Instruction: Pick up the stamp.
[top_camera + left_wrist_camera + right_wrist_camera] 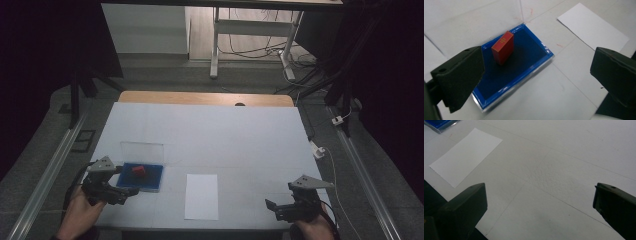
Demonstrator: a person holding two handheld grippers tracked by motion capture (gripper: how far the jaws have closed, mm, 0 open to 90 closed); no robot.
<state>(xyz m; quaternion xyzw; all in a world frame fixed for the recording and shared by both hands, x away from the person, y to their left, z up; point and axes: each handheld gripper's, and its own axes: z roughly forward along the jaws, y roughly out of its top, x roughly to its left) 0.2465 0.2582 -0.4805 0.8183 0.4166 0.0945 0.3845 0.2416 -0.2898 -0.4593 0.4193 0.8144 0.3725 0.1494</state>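
A small red block (138, 170) stands on end in a shallow blue tray (152, 180) at the table's near left. In the left gripper view the red block (503, 47) leans a little and bears a small gold mark on its top face, and the tray's blue rim (541, 47) is dark inside. My left gripper (125, 192) hovers just in front of the tray, open and holding nothing (537, 58). My right gripper (271, 206) hangs over the near right of the table, also open and holding nothing (540, 190).
A clear lid (142, 150) stands upright behind the tray. A white sheet of paper (201, 196) lies flat between the two grippers, and the same paper (465, 156) shows in the right gripper view. A white cover (225, 135) spans the table; desk legs and cables stand beyond.
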